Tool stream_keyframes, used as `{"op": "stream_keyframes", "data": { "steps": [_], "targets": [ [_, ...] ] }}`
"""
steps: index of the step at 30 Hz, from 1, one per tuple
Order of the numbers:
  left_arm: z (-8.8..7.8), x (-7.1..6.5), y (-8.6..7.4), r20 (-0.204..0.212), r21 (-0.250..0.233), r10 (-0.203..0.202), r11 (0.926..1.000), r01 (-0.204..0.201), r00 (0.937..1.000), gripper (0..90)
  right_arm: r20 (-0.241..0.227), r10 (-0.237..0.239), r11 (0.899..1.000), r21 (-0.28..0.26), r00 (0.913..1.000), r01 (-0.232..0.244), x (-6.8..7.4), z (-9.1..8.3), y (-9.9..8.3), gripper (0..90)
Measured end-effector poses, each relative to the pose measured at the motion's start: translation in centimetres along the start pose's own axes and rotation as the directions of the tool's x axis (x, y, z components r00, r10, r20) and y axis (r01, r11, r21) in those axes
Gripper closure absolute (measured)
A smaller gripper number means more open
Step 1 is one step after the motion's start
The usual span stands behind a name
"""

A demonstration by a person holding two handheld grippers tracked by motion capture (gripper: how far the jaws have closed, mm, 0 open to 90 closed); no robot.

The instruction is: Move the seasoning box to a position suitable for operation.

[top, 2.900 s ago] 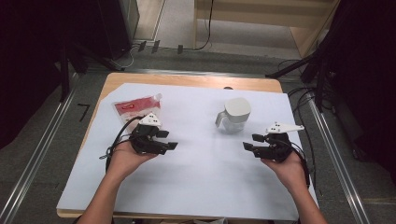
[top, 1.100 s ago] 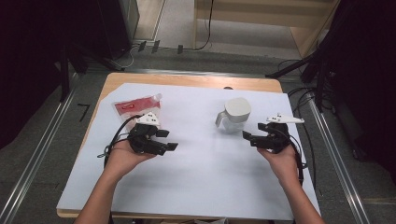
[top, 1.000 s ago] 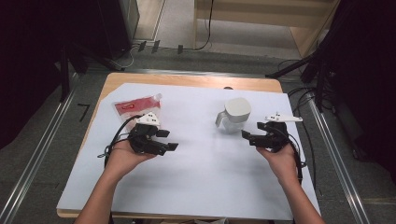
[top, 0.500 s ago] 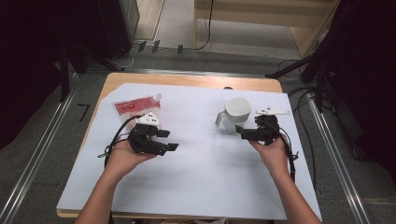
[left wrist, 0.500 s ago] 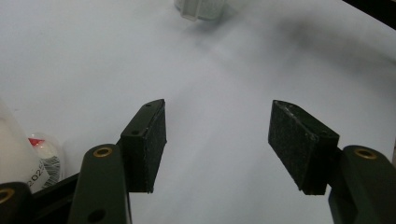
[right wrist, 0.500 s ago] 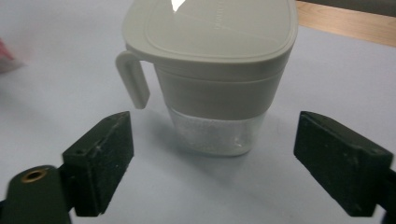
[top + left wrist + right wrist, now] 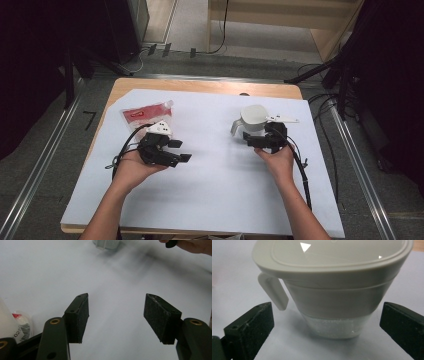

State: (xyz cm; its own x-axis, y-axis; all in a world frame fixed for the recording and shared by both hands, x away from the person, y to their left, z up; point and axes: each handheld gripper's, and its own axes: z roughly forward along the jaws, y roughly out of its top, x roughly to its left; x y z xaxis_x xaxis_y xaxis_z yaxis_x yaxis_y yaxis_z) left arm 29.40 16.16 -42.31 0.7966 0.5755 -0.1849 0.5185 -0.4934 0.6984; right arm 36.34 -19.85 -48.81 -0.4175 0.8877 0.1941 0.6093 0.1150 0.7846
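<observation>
Right gripper (image 7: 260,140) centre right of high view, jaws wide, just been opening, nothing gripped; jug (image 7: 332,287) between them in right gripper view, pads clear of its sides, handle (image 7: 274,291) toward left pad

Left gripper (image 7: 172,151) centre left, jaws part open, empty, over bare white sheet (image 7: 215,175)

Red pouch (image 7: 145,114) upper left, just beyond left gripper

Count: one jug, one pouch, two grippers

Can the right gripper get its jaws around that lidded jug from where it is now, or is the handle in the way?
Probably yes. The right gripper has just opened wide, nothing between its pads yet, and the jug sits straight ahead, narrower at its clear base than the gap. The handle hangs toward one jaw but looks clear.
</observation>
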Motion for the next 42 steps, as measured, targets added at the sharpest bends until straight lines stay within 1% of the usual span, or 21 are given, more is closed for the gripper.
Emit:
{"op": "stream_keyframes", "data": {
  "steps": [1, 4, 6, 7, 8, 11, 13, 14, 15, 17, 18, 21, 22, 24, 25, 27, 30, 32, 38, 39, 42],
  "targets": [
    [0.0, 0.0, 0.0, 0.001, 0.001, 0.002, 1.0000, -0.002, 1.0000, 37.8, 0.010, 0.008, 1.000, -0.006, 0.9999, -0.008, -0.2, 0.3, -0.1, 0.0],
    [0.1, 0.0, 0.0, 0.002, 0.000, 0.000, 1.0000, 0.000, 1.0000, 37.8, 0.014, 0.013, 1.000, -0.015, 0.9998, -0.013, -0.3, 0.7, -0.2, 0.0],
    [0.1, 0.0, 0.0, 0.000, 0.005, 0.001, 1.0000, -0.001, 1.0000, 37.8, 0.025, 0.007, 1.000, -0.018, 0.9997, -0.007, -0.5, 1.0, -0.3, 0.7],
    [0.2, 0.0, 0.0, -0.002, 0.005, 0.002, 1.0000, -0.002, 1.0000, 37.8, 0.028, -0.001, 1.000, -0.030, 0.9996, 0.001, -0.6, 1.2, -0.3, 1.1],
    [0.2, -0.1, 0.0, -0.003, 0.007, 0.003, 1.0000, -0.003, 1.0000, 37.8, 0.036, 0.006, 0.999, -0.041, 0.9993, -0.004, -0.6, 1.3, -0.3, 2.2],
    [0.2, -0.1, 0.0, 0.000, 0.009, 0.004, 1.0000, -0.004, 1.0000, 37.8, 0.019, -0.002, 0.998, -0.063, 0.9998, 0.003, -0.9, 1.7, -0.4, 5.0],
    [0.3, -0.1, 0.0, 0.001, 0.003, 0.000, 1.0000, 0.000, 1.0000, 37.7, 0.027, -0.003, 0.998, -0.069, 0.9996, 0.005, -0.9, 1.9, -0.4, 5.1],
    [0.3, 0.0, 0.0, 0.002, 0.006, -0.001, 1.0000, 0.001, 1.0000, 37.7, 0.032, -0.016, 0.997, -0.080, 0.9994, 0.019, -0.9, 2.0, -0.4, 5.1],
    [0.3, 0.0, 0.0, 0.005, 0.010, 0.002, 0.9999, -0.002, 1.0000, 37.7, 0.046, -0.028, 0.996, -0.088, 0.9985, 0.032, -0.7, 2.1, -0.4, 5.5],
    [0.4, -0.1, 0.0, 0.000, 0.013, 0.000, 0.9999, 0.000, 1.0000, 37.7, 0.054, -0.045, 0.993, -0.103, 0.9975, 0.050, -0.4, 2.2, -0.2, 6.0],
    [0.4, -0.1, 0.0, 0.000, 0.013, 0.000, 0.9999, 0.000, 1.0000, 37.7, 0.054, -0.045, 0.993, -0.103, 0.9975, 0.050, -0.4, 2.2, -0.2, 6.0],
    [0.4, -0.1, 0.0, 0.003, 0.010, 0.003, 0.9999, -0.003, 1.0000, 37.7, 0.092, -0.084, 0.987, -0.128, 0.9922, 0.095, 0.2, 2.3, 0.1, 10.6],
    [0.4, -0.1, 0.0, 0.004, 0.011, 0.006, 0.9999, -0.006, 1.0000, 37.6, 0.094, -0.086, 0.986, -0.137, 0.9918, 0.098, 0.3, 2.3, 0.2, 11.1],
    [0.4, -0.1, 0.0, 0.007, 0.014, 0.008, 0.9999, -0.008, 0.9999, 37.7, 0.088, -0.060, 0.986, -0.150, 0.9944, 0.072, 0.3, 2.5, 0.5, 13.0],
    [0.4, -0.1, 0.0, 0.007, 0.014, 0.007, 0.9999, -0.007, 0.9999, 37.6, 0.070, -0.047, 0.988, -0.146, 0.9965, 0.057, 0.1, 2.7, 0.5, 13.1],
    [0.4, -0.1, 0.0, 0.007, 0.012, 0.001, 0.9999, -0.001, 1.0000, 37.6, 0.069, -0.046, 0.988, -0.145, 0.9966, 0.056, 0.0, 2.7, 0.6, 13.3],
    [0.4, 0.0, -0.1, 0.002, 0.021, 0.000, 0.9998, -0.001, 1.0000, 37.6, 0.065, -0.063, 0.990, -0.122, 0.9959, 0.071, 0.0, 2.6, 0.9, 13.8],
    [0.4, 0.1, -0.1, 0.004, 0.012, -0.001, 0.9999, 0.001, 1.0000, 37.6, 0.056, -0.069, 0.991, -0.110, 0.9960, 0.075, -0.1, 2.5, 0.9, 14.0],
    [0.4, 0.1, -0.1, 0.008, 0.014, -0.002, 0.9999, 0.002, 1.0000, 37.6, 0.043, -0.054, 0.992, -0.110, 0.9976, 0.058, -0.5, 2.2, 1.0, 14.2],
    [0.3, 0.2, -0.2, 0.007, 0.020, -0.005, 0.9998, 0.005, 1.0000, 37.6, 0.051, -0.065, 0.991, -0.110, 0.9966, 0.070, -0.3, 1.9, 1.1, 14.2],
    [0.4, 0.3, -0.2, 0.010, 0.016, -0.007, 0.9998, 0.007, 0.9999, 37.7, 0.050, -0.081, 0.989, -0.123, 0.9955, 0.086, -0.1, 1.4, 1.4, 14.2]
  ]
}}
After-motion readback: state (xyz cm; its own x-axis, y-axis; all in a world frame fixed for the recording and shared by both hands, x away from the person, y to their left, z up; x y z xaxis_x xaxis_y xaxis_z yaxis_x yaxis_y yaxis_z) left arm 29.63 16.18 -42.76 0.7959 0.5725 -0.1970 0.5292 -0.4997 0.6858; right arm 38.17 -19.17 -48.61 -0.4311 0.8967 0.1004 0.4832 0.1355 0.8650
